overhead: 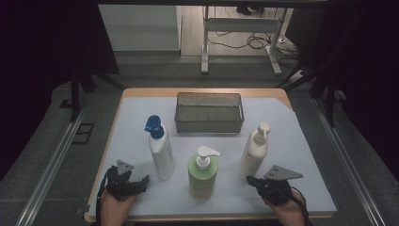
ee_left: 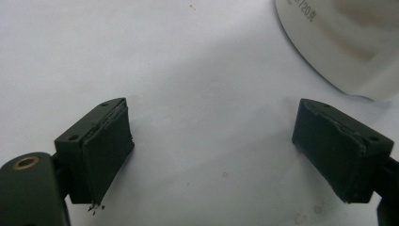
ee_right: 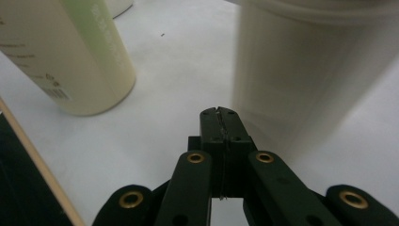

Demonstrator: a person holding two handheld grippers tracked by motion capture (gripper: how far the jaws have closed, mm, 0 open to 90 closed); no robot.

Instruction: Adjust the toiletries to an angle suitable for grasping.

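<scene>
— White paper is covering most of the tabletop (overhead: 291,141), and three pump bottles are standing on it in front of the wire basket (overhead: 209,113) at the far middle. What are you watching?

— The right gripper (overhead: 252,181). It is sitting at the near right, its jaws pressed together with nothing between them, and its tip is just beside the foot of the cream bottle (overhead: 254,150). In the right gripper view that bottle's wall (ee_right: 301,80) is looming right behind the closed tip.

— And the other hand?

— The left gripper (overhead: 141,181) is resting near the left edge, jaws spread wide and empty, pointing toward the white bottle with the blue pump (overhead: 160,149). The left gripper view is catching that bottle's rounded base (ee_left: 339,42) at the upper right, outside the gap.

— So what could go wrong?

— I'd say a nudge. The cream bottle is tall and narrow, tapering up to a pump head, and it is leaning slightly in the high view. If the closed right jaws are pushed forward before they are opened, they could shove the base and tip it, perhaps toward the green bottle (overhead: 202,176) standing just left of it at the near middle.

— Would it slip once held?

— Possibly. Its skin is looking smooth and glossy, so a pinch high on the narrow part might let it swing or slide.

— How does it look otherwise?

— Pale cream plastic, pump cap on, standing between the basket and the right hand, apart from the other two.
</scene>
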